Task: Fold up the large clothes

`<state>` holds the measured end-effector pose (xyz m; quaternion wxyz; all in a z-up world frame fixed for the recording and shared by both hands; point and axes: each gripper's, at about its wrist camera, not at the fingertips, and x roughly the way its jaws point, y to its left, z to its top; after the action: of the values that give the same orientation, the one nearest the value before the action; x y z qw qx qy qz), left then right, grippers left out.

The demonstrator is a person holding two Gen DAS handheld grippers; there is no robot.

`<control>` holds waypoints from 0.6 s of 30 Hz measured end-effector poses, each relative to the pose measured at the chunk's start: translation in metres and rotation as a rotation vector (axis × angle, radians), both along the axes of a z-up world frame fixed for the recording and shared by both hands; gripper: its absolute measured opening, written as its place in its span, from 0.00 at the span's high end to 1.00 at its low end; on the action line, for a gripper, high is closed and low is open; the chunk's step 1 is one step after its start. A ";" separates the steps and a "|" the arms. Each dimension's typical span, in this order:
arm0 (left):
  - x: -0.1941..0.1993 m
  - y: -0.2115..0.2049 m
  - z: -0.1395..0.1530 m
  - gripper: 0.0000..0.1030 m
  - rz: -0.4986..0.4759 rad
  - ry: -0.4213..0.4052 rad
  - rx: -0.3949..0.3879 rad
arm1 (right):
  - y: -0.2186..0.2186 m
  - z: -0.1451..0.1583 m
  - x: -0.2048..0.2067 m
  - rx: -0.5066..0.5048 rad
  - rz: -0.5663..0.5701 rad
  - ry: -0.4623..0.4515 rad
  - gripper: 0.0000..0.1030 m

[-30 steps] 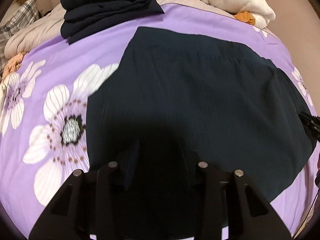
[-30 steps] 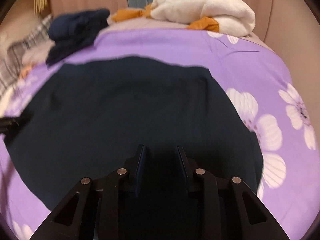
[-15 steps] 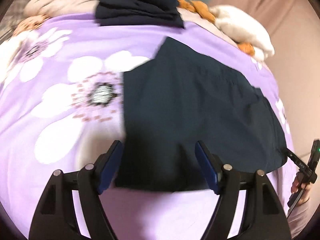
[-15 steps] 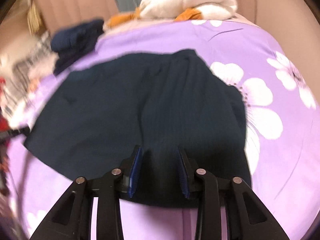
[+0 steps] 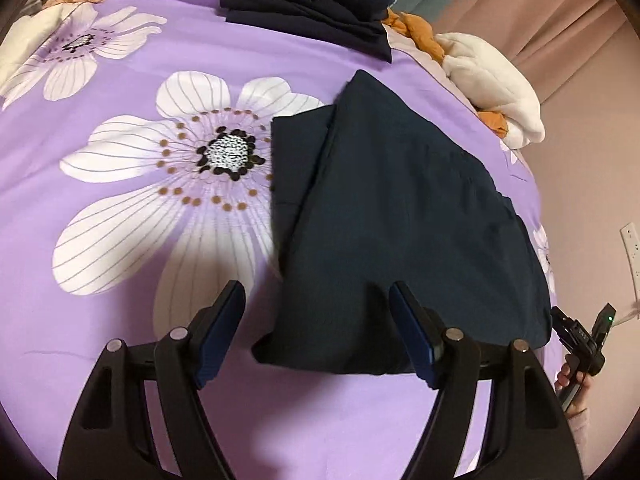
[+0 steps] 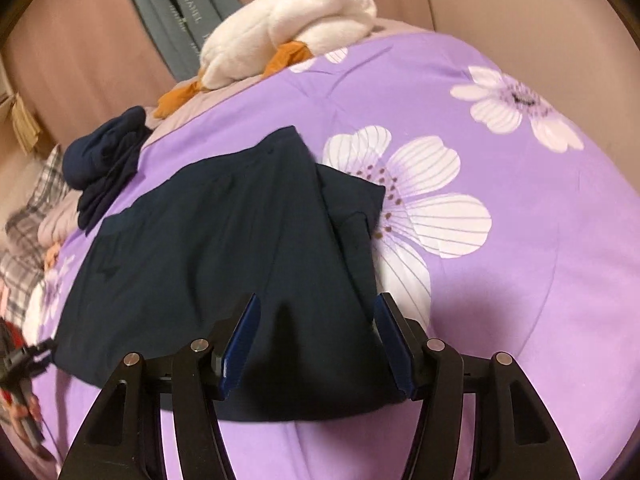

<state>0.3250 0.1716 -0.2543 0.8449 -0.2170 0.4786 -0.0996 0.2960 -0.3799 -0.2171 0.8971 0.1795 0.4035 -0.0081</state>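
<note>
Now the dark navy garment point(image 5: 404, 216) lies flat on the bed, spread over the purple flowered bedspread point(image 5: 120, 80), with one side panel folded in over the rest so a long diagonal edge runs down it. In the left wrist view the left tool point(image 5: 316, 332) hangs over the garment's near hem, jaws wide apart, and nothing is pinched between the blue pads point(image 5: 224, 336); one pad sits over bare bedspread, the other over the cloth. Over at the far right edge of that view you can see the other tool in a hand point(image 5: 576, 376), just off the garment's corner.

Switch to the right wrist view: the right tool point(image 6: 316, 340) is over the near hem too, its jaws opening, the cloth point(image 6: 224, 248) lying loose beneath and between them, not gripped. The folded-over panel shows here on the right side, overlapping a big white flower point(image 6: 424, 200).

At the head of the bed, a stack of folded dark clothes point(image 5: 308, 0) sits well apart from the garment, and a white plush bundle point(image 6: 288, 28) with orange fabric rests beside it.
</note>
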 end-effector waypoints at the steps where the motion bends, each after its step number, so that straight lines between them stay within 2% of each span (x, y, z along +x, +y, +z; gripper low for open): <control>1: 0.001 -0.003 0.000 0.29 -0.009 0.002 0.001 | -0.004 -0.003 -0.003 0.005 -0.014 0.006 0.42; 4: 0.007 -0.013 -0.001 0.30 -0.053 0.010 0.026 | -0.001 -0.011 -0.008 0.061 -0.012 0.020 0.43; 5: 0.008 -0.017 -0.002 0.36 -0.070 0.016 0.041 | -0.001 -0.014 -0.008 0.073 -0.005 0.030 0.43; 7: 0.014 -0.025 -0.007 0.44 -0.101 0.039 0.080 | 0.002 -0.019 -0.011 0.083 0.012 0.038 0.58; 8: 0.013 -0.025 -0.009 0.47 -0.109 0.039 0.094 | 0.004 -0.021 -0.013 0.082 0.024 0.036 0.61; 9: 0.012 -0.027 -0.009 0.51 -0.120 0.035 0.099 | 0.006 -0.019 -0.017 0.074 0.030 0.021 0.70; 10: 0.012 -0.028 -0.009 0.60 -0.127 0.029 0.106 | 0.007 -0.017 -0.021 0.081 0.045 0.003 0.78; 11: 0.012 -0.026 -0.008 0.65 -0.129 0.025 0.108 | 0.007 -0.014 -0.025 0.085 0.057 -0.012 0.80; 14: 0.010 -0.017 -0.010 0.67 -0.138 0.025 0.075 | 0.012 -0.008 -0.034 0.045 0.077 -0.022 0.85; 18: 0.010 -0.013 -0.019 0.62 -0.126 0.049 0.054 | 0.007 -0.023 -0.030 0.058 0.053 0.034 0.83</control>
<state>0.3346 0.1591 -0.2736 0.8307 -0.1660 0.5142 -0.1342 0.2657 -0.3726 -0.2404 0.8846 0.1946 0.4232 0.0242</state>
